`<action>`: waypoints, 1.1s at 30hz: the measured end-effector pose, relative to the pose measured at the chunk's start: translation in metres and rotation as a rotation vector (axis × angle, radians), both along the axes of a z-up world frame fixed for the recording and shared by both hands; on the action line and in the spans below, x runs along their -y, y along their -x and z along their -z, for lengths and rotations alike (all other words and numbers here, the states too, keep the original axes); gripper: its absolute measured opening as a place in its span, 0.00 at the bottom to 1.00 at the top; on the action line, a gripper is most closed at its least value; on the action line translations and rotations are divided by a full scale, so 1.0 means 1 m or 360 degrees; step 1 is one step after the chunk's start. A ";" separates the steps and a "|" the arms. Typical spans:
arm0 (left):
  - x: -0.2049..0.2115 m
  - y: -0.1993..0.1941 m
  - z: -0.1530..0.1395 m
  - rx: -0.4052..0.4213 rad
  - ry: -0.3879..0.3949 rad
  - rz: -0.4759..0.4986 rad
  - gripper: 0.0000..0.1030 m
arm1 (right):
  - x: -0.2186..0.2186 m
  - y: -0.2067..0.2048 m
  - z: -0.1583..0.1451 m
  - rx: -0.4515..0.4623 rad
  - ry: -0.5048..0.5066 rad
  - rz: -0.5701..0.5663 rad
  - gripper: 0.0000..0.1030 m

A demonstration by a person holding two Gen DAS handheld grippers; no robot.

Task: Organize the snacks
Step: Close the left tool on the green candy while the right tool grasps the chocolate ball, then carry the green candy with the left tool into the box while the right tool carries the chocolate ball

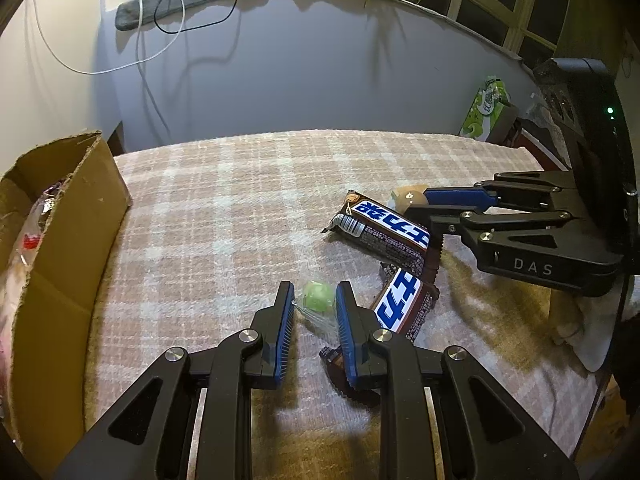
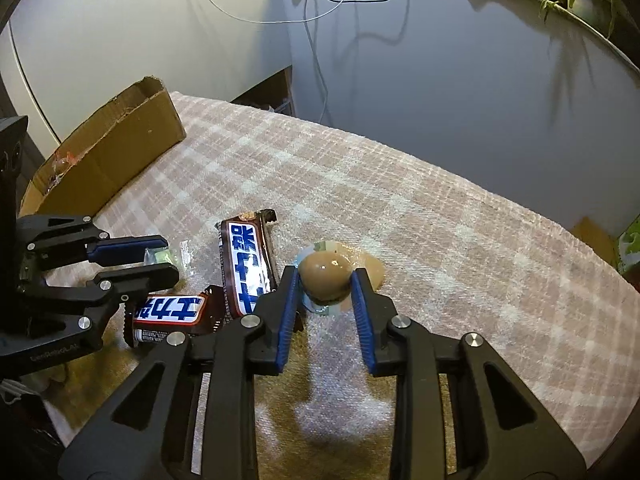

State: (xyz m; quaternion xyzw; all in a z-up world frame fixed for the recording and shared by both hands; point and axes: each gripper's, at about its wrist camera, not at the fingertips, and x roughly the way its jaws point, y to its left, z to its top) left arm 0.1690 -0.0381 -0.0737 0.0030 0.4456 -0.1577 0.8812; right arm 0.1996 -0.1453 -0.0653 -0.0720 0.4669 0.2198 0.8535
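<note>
the left gripper (image 1: 314,300) has its blue ribbed pads closed on a small round green candy in a clear wrapper (image 1: 318,298) lying on the pink-and-white checked cloth (image 1: 224,208), just beside two brown chocolate bars with blue-and-white labels, one nearer (image 1: 400,304) and one farther (image 1: 384,224), which overlap at their ends. the right gripper (image 2: 326,278) is clamped on a glossy brown egg-shaped snack in a clear pack (image 2: 324,274), also on the cloth, just right of the farther bar. an open brown cardboard box (image 1: 72,216) holding a few wrapped items stands at the cloth's left edge, well apart from both grippers
</note>
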 end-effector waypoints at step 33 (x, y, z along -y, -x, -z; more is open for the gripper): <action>-0.092 0.073 -0.075 0.0273 0.0102 -0.0221 0.19 | -0.080 0.038 -0.080 0.0221 -0.0068 -0.0145 0.26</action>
